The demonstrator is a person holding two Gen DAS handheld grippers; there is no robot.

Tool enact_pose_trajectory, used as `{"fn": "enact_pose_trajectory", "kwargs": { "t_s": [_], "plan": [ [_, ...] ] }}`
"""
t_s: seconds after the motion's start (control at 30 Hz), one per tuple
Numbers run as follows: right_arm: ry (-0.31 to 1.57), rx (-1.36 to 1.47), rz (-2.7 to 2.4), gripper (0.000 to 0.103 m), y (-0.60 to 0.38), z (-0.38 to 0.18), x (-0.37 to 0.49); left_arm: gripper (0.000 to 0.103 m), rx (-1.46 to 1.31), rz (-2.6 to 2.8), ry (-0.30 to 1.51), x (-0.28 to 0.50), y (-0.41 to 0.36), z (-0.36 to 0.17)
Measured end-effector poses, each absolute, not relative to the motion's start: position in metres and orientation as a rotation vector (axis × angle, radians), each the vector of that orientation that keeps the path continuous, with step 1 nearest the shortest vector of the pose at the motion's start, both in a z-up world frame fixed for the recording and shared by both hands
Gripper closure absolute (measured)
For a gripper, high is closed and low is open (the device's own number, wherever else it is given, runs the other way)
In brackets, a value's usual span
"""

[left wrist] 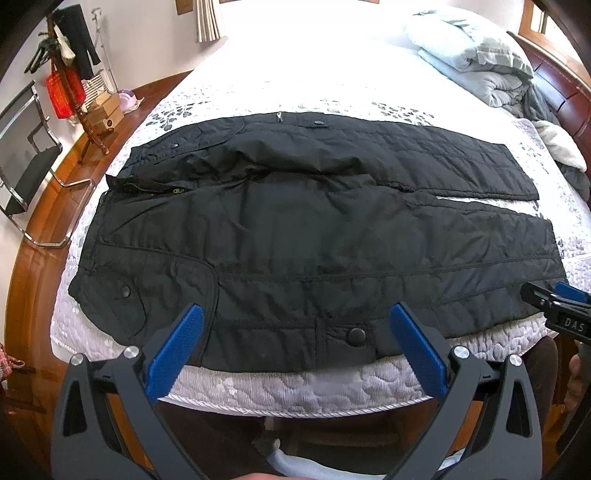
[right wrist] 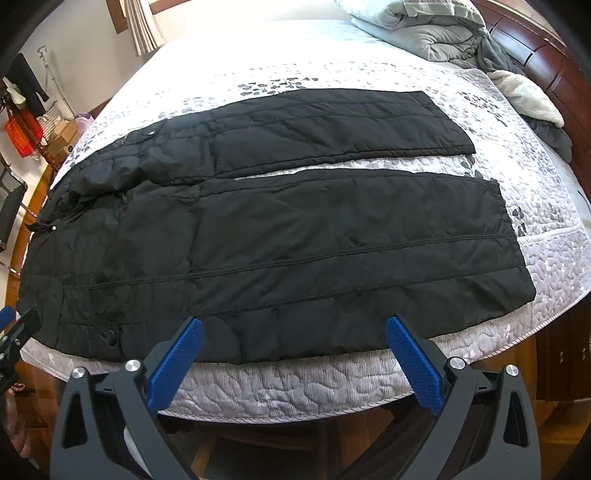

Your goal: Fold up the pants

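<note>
Black quilted pants (left wrist: 295,229) lie flat on the bed (left wrist: 295,387) just ahead of both my tongs, waist leftward. My left tongs (left wrist: 295,325) and right tongs (right wrist: 295,332) hang spread and empty. I'd pinch the near edge at both spots, then lift evenly over the far leg.

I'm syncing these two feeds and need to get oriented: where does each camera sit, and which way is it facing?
Left wrist: on the left gripper, at the bed's near edge, facing the waist end of the black pants; the right gripper shows at right.
Right wrist: on the right gripper, facing the pant legs; the left gripper shows at left.
Shared: pants, quilted bedspread, folded duvet, both grippers open.
</note>
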State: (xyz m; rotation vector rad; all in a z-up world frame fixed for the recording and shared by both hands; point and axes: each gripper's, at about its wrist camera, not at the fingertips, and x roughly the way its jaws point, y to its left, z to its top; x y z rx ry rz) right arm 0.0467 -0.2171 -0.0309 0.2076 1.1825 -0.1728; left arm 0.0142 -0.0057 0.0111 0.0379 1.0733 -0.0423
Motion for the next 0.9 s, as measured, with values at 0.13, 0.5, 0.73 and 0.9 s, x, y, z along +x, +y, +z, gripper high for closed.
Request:
{"fn": "enact_pose_trajectory", "kwargs": {
  "t_s": [0.13,0.5,0.73,0.9],
  "plan": [
    [1.198,0.21,-0.169,0.004,-0.218,-0.036,0.05,0.003,0.047,-0.04,1.077,0.017,-0.007,0.011],
    [1.214,0.219,-0.175,0.004,-0.222,-0.044,0.052,0.003,0.049,-0.037,1.084,0.021,-0.008,0.009],
    [1.215,0.222,-0.179,0.004,-0.224,-0.045,0.053,0.003,0.051,-0.036,1.085,0.022,-0.008,0.009],
    [1.212,0.217,-0.182,0.004,-0.224,-0.044,0.053,0.003,0.053,-0.037,1.084,0.023,-0.009,0.009]
  ]
}}
